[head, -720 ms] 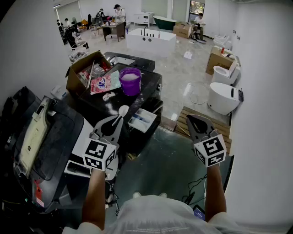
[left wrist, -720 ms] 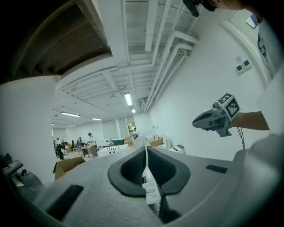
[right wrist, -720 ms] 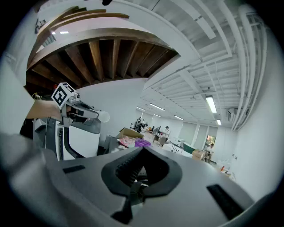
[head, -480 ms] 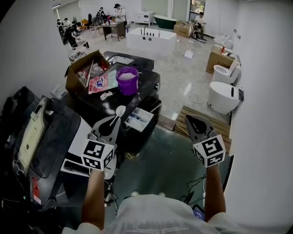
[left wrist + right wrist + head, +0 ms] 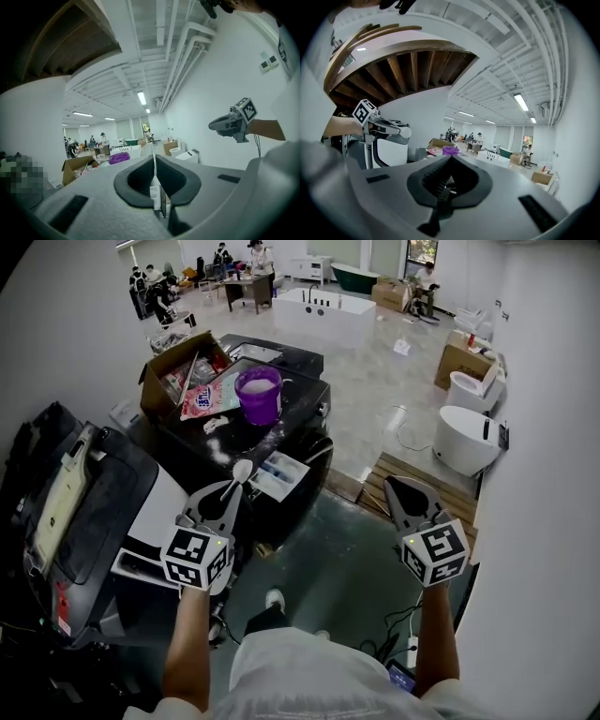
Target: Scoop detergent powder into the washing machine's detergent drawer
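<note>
My left gripper (image 5: 228, 493) is shut on the handle of a white spoon (image 5: 241, 471), whose bowl points up and forward just short of the open detergent drawer (image 5: 279, 475). The drawer sticks out of a black washing machine (image 5: 302, 418). A purple tub of white powder (image 5: 258, 394) stands on that machine's top. In the left gripper view the jaws (image 5: 154, 161) pinch the thin spoon handle (image 5: 155, 190). My right gripper (image 5: 401, 489) hangs over the floor to the right, shut and with nothing in it; its jaws (image 5: 450, 161) meet. The spoon's bowl (image 5: 407, 132) also shows in the right gripper view.
A pink detergent bag (image 5: 208, 399) and an open cardboard box (image 5: 173, 376) sit left of the tub. Another black appliance (image 5: 84, 512) stands at my left. White toilets (image 5: 469, 437), a wooden pallet (image 5: 375, 488) and a bathtub (image 5: 323, 320) stand farther off. A shoe (image 5: 273, 600) shows below.
The view has shifted slightly, so the machine and tub sit a little higher in the frame, and a shoe has come into view. Both grippers keep their poses; the spoon stays held.
</note>
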### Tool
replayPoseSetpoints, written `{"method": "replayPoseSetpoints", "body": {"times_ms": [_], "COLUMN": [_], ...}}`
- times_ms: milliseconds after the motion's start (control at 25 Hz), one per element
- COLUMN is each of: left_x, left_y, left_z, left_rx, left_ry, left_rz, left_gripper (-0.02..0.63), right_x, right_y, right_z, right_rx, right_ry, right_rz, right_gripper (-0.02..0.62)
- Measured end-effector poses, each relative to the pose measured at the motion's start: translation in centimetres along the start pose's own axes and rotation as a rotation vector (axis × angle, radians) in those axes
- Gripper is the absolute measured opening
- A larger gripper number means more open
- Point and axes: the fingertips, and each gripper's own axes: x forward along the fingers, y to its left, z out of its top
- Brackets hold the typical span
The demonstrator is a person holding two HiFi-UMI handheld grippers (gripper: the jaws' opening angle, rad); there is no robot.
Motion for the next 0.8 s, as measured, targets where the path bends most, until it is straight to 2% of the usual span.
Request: {"method": "replayPoseSetpoints", "body": {"times_ms": [400, 600, 800], "left_x": [4.5, 9.2, 14.8], "left_y": [2.8, 6.8, 12.1], "left_z": [-1.2, -2.8, -3.8], "left_rx": [-0.033, -0.057, -0.075], "left_ry": [0.013, 0.031, 0.049], "left_rz": [0.033, 0.042, 0.041], "left_gripper": [0.015, 0.015, 0.015], "right_x": [5.7, 11.1, 18.8], "right_y": [-1.8, -3.2, -4.9], "right_z": [-1.9, -3.3, -3.3], "right_rx": [-0.030, -0.056, -0.056], "right_ry": [0.047, 0.087, 0.097], "right_rz": [0.039, 0.063, 0.085], "right_gripper": [0.003, 0.003, 0.003]}}
